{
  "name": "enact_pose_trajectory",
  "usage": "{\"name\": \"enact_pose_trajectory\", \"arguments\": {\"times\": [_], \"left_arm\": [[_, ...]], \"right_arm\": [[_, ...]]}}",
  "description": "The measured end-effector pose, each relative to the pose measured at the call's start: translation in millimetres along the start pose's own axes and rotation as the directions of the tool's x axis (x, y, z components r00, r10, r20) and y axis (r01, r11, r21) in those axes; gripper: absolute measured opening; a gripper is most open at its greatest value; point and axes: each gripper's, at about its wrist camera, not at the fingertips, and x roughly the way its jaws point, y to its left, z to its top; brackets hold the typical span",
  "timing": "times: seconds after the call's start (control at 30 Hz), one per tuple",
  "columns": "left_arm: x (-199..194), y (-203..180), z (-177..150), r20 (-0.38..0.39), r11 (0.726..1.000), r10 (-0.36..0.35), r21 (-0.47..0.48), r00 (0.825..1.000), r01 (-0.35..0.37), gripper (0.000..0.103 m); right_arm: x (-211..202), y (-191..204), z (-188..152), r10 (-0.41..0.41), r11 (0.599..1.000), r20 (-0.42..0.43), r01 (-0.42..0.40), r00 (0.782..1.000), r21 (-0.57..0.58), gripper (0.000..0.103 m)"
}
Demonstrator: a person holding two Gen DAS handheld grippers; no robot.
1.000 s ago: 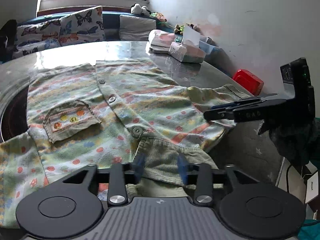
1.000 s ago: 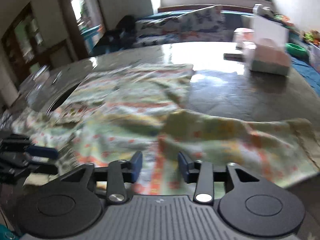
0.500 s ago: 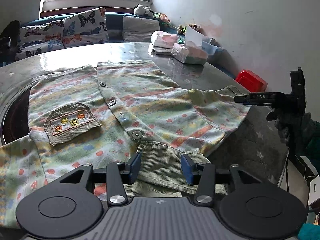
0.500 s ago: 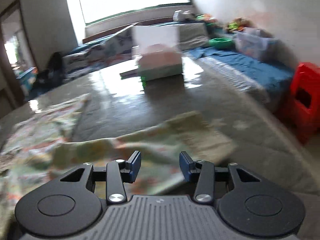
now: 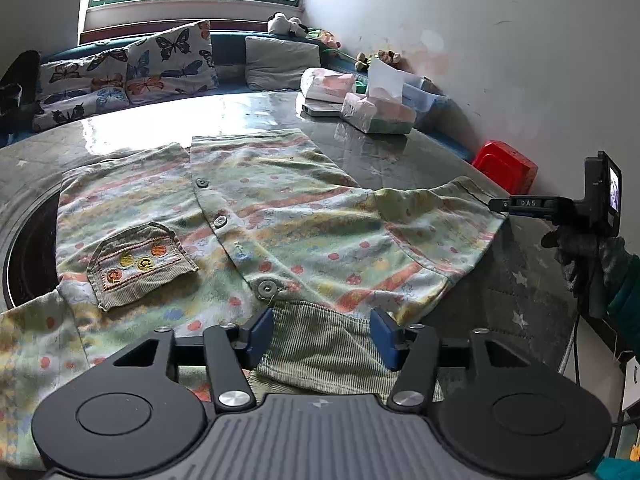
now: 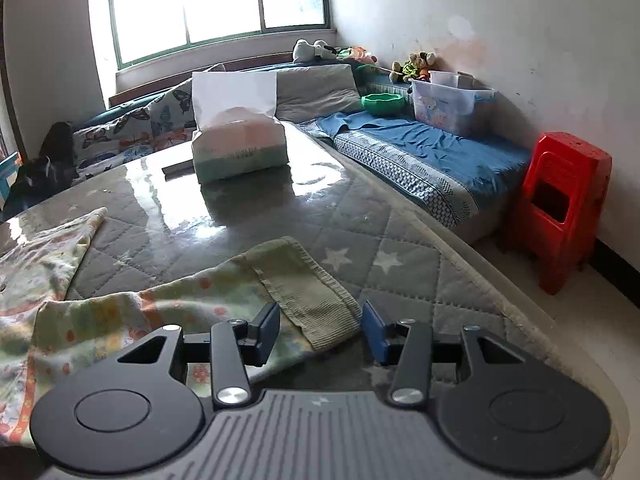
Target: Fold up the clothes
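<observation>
Now | left gripper [image 5: 322, 334] spread over shirt [image 5: 280, 216] collar | right gripper [image 6: 320, 332] spread at sleeve cuff [image 6: 308, 296]

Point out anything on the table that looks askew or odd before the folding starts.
The shirt lies buttoned and mostly flat, but its sleeve is rumpled, and the ribbed cuff sits near the table edge. The corduroy collar is bunched. Nothing looks spilled or damaged.
</observation>
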Motion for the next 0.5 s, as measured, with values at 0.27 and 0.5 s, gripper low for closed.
{"name": "enact_pose_trajectory", "arguments": {"times": [0.27,0.5], "left_arm": [[-4,1,2,0.012,0.999,0.032,-0.005,0.999,-0.031,0.073],[-1,0,4,0.014,0.999,0.044,-0.015,0.999,-0.044,0.076]], "right_arm": [[4,3,-4,-0.029,0.999,0.011,0.030,1.000,-0.021,0.043],[-7,2,0,0.048,0.999,0.024,-0.049,0.999,0.021,0.009]]}}
